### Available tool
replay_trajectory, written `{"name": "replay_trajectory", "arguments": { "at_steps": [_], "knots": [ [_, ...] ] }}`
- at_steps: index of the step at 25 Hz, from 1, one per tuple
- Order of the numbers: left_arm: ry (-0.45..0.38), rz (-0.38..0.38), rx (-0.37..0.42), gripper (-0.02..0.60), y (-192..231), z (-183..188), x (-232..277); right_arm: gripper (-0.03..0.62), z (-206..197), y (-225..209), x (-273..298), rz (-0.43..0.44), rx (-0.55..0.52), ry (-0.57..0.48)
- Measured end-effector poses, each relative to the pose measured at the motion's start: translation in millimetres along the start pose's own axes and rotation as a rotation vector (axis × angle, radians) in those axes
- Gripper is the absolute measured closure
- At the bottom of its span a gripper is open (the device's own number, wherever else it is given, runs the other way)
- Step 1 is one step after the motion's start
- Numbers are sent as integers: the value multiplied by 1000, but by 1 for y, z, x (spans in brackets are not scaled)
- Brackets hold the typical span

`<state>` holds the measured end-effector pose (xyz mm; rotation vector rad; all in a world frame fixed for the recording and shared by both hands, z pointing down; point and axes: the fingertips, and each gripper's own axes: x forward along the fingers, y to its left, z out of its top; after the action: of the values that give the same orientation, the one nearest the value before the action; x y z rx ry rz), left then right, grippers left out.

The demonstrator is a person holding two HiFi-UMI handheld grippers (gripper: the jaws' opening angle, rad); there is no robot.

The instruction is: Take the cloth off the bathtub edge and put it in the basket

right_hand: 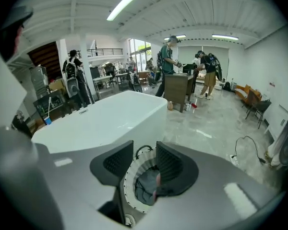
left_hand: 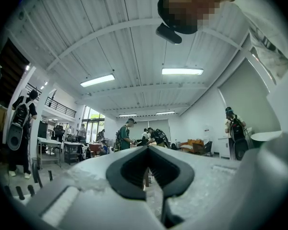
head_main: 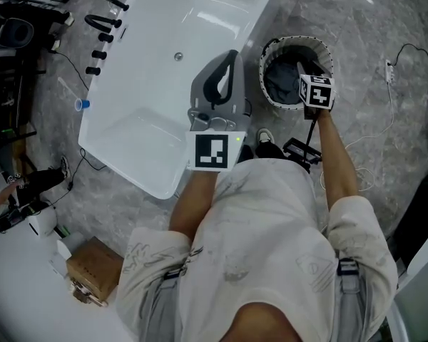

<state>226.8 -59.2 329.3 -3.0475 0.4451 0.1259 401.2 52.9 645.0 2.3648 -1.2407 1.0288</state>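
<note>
Shows, in the head view, a white bathtub (head_main: 178, 63) on a grey marbled floor, a round basket (head_main: 269, 52) just beside its rim, and the dark cloth (head_main: 282, 80) lying crumpled inside that basket. Places the right hand-held gripper (head_main: 310, 77) above the basket, with its marker cube covering the jaws from this angle. Resolves those jaws only in the right gripper view: right hand-held gripper (right_hand: 145, 159) partly open, pads apart, nothing gripped, with the basket (right_hand: 128, 176) and the cloth (right_hand: 145, 188) visible through the gap, below and clear of the pads, and the bathtub (right_hand: 101, 123) behind. Sets the left hand-held gripper (head_main: 232, 55) over the tub's rim in the head view, tips together. Confirms this in the left gripper view, where the left hand-held gripper (left_hand: 147, 148) points level into a hall with people and ceiling lights, jaws closed tip to tip and empty, with basket and cloth outside that view.
</note>
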Motion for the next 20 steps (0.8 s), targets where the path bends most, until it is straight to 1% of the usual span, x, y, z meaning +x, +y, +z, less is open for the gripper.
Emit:
{"name": "replay_trajectory", "arguments": {
  "at_steps": [3,9,12,14,20],
  "knots": [
    [-3,18,-2,584,7,1,-4,441,29,17,-17,26,-38,-85],
    [-15,68,-4,584,24,6,-15,441,106,59,-65,105,-135,-300],
    [-28,95,7,584,35,9,-24,442,145,78,-95,165,-126,-416],
    [-36,122,5,584,43,11,-32,441,168,92,-115,197,-135,-485],
    [-46,226,25,584,74,20,-65,441,219,159,-180,316,-248,-662]
  ]
}}
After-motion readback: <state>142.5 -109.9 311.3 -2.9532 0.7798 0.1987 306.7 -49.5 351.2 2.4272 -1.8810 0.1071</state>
